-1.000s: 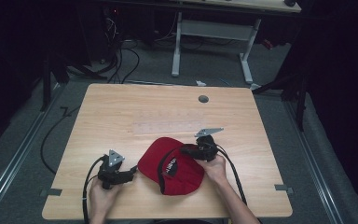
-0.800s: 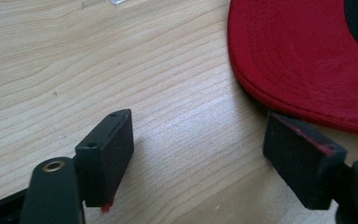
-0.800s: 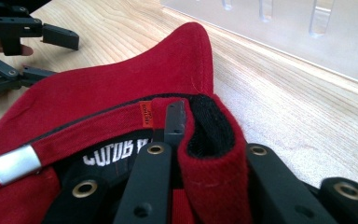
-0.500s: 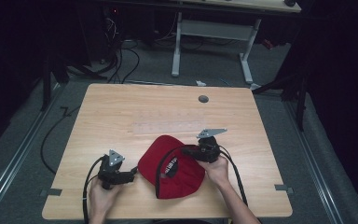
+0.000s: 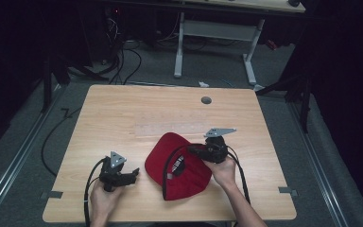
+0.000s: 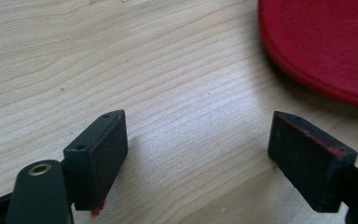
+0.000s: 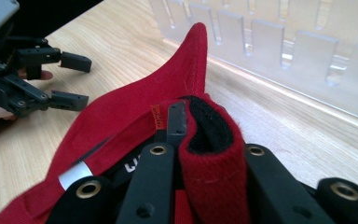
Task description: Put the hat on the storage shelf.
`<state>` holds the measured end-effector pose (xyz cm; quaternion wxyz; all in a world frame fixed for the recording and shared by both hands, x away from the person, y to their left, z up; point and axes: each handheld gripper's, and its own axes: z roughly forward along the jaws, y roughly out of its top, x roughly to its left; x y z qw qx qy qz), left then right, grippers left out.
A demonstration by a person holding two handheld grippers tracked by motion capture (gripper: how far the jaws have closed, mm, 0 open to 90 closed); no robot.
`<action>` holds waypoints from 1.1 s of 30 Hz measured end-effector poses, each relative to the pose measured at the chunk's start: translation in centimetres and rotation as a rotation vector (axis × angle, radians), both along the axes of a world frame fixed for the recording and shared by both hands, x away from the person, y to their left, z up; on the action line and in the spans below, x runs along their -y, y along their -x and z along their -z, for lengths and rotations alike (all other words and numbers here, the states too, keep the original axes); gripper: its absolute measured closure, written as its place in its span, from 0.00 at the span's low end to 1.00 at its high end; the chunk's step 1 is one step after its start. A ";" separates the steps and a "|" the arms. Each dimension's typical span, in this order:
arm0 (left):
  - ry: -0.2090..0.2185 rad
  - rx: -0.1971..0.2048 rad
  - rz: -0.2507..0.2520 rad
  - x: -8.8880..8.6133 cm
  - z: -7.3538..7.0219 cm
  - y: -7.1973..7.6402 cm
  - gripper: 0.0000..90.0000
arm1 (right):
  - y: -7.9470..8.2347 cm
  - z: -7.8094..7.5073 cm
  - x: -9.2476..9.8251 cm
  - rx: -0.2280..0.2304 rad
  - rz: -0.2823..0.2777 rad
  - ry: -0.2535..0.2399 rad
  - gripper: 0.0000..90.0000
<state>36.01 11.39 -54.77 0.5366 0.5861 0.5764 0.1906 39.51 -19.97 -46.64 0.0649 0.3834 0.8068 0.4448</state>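
At the near left of the desk (image 5: pixel 123 109), the left tongs (image 5: pixel 131 174) rest low over the wood with jaws wide apart and nothing between them; in the left gripper view the brim of the cap (image 6: pixel 326 42) lies just beyond the far jaw, near it but not touching. At the desk's middle, close to the near edge, the red cap (image 5: pixel 182 168) lies with its inside up, black sweatband and a white label showing. On its right side the right tongs (image 5: pixel 196 150) are clamped on the cap's edge: in the right gripper view the jaws pinch a fold of red cloth and black band, and the fabric rises to a peak ahead. A clear slotted strip (image 5: pixel 170 128) lies just behind the cap.

The step in hand looks like gripping and lifting the cap by one side. Next, I judge, the left tongs should slide right, close on the nearest brim edge, and share the hold so the cap can be turned or folded without slipping.
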 end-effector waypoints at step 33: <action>-0.072 0.127 0.221 5.4 -2.6 1.9 0.24 | 0.3 -5.0 2.5 0.048 0.125 -0.053 0.90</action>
